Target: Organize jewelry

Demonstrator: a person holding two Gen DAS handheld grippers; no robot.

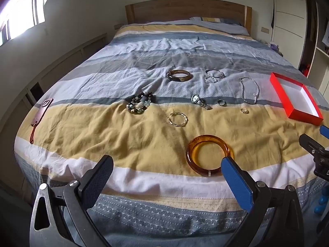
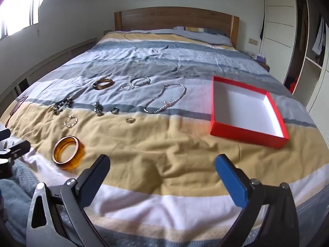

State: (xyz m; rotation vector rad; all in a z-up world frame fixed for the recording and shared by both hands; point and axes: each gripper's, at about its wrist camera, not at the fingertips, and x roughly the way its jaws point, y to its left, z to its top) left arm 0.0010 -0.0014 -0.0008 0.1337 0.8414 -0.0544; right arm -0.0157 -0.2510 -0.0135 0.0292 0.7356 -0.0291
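Two grippers hang over the near end of the bed (image 1: 86, 135), both with jaws spread wide and nothing between them: the left gripper (image 1: 167, 169) at the bottom of the left view, the right gripper (image 2: 162, 167) at the bottom of the right view. Closest to the left one, low and right of middle in its view, lies the amber bangle (image 1: 209, 154). It looks hard, smooth and maybe a bit slippery, and it likely will not bend, so I would pinch it across one side of its ring, not around the whole hoop. A bit farther up is the thin gold hoop (image 1: 177, 119), which looks light and easy to bend, so a soft pinch on its wire seems best. Past that, near the middle of the view, sit the bead bracelet (image 1: 140, 103), floppy and lumpy, the watch (image 1: 199, 101), heavier with a glass face I would keep the pads off, and two tiny things, a silver ring (image 1: 222, 102) and a gold ring (image 1: 244, 110), which may sink into the soft cloth and slip away. The chain (image 1: 249, 91) is limp and will dangle, so grab it where it bunches. Farthest are the brown bangle (image 1: 178, 75) and the thin silver bangles (image 1: 214, 75). The red box (image 2: 246, 138), open and with nothing in it, waits at the right of the right view, well apart from all the jewelry.
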